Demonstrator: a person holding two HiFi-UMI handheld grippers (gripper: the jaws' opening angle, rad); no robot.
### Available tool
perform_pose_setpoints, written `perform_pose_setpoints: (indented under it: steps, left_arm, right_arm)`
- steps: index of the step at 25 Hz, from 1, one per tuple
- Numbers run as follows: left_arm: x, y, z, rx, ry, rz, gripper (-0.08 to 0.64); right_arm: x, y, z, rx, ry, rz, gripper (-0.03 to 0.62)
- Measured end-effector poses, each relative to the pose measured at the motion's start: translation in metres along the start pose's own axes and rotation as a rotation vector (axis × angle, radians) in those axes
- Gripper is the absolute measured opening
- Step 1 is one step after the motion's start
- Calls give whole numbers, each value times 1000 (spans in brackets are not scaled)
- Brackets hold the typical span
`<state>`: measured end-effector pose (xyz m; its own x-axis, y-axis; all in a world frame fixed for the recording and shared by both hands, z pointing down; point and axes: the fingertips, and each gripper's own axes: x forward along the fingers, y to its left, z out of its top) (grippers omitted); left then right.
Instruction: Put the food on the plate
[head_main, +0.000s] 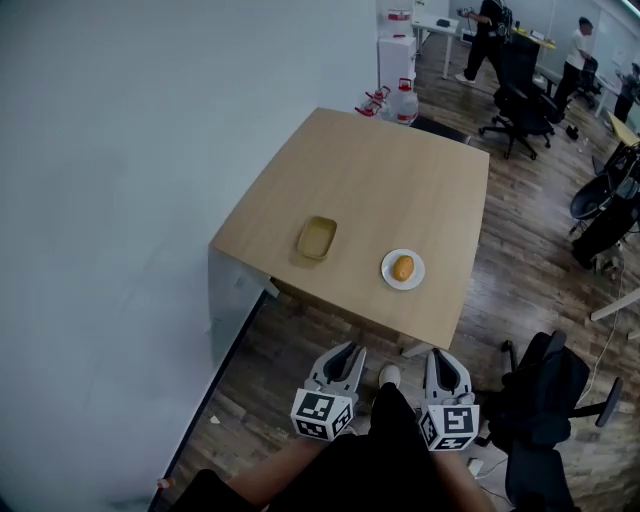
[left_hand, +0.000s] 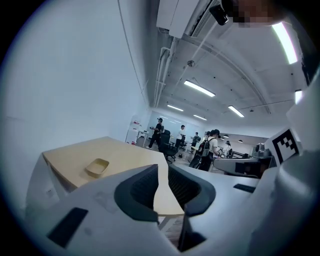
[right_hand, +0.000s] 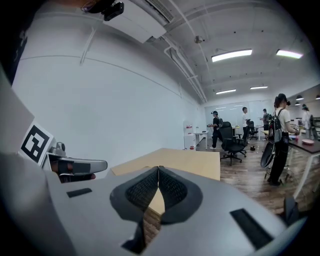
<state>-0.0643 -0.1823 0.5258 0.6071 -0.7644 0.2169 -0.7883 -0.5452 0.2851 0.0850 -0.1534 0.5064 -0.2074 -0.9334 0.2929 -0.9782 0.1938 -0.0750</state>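
A round golden piece of food (head_main: 403, 267) lies on a small white plate (head_main: 391, 277) near the front right of the light wooden table (head_main: 380, 180). A shallow yellow dish (head_main: 317, 238) (left_hand: 97, 167) stands empty to the plate's left. Both grippers hang close to my body, below and short of the table's front edge. On my left gripper (head_main: 345, 352) (left_hand: 163, 167) the jaws stand a narrow gap apart, with nothing between them. My right gripper (head_main: 445, 358) (right_hand: 158, 169) has its tips touching and holds nothing.
A white wall (head_main: 120, 200) runs along the table's left side. A black office chair (head_main: 545, 400) stands by my right, more chairs (head_main: 520, 95) and several people farther back. A water dispenser (head_main: 397, 60) is behind the table's far corner. The floor is wood.
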Motion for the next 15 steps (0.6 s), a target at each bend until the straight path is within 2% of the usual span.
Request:
perform_pose_setpoints:
  steps: [2, 4, 10, 15]
  left_arm:
    - [-16, -1, 4, 31, -15, 18, 41]
    - [-29, -3, 10, 49, -32, 27, 35]
    - [-49, -8, 4, 29, -53, 33, 26]
    - [-56, -17, 7, 75, -68, 2, 26]
  right_arm:
    - [-14, 8, 4, -4, -14, -4, 60]
    - [-24, 18, 7, -11, -22, -5, 60]
    - [-42, 35, 2, -43, -24, -19, 60]
    - [-52, 33, 7, -108, -32, -64, 60]
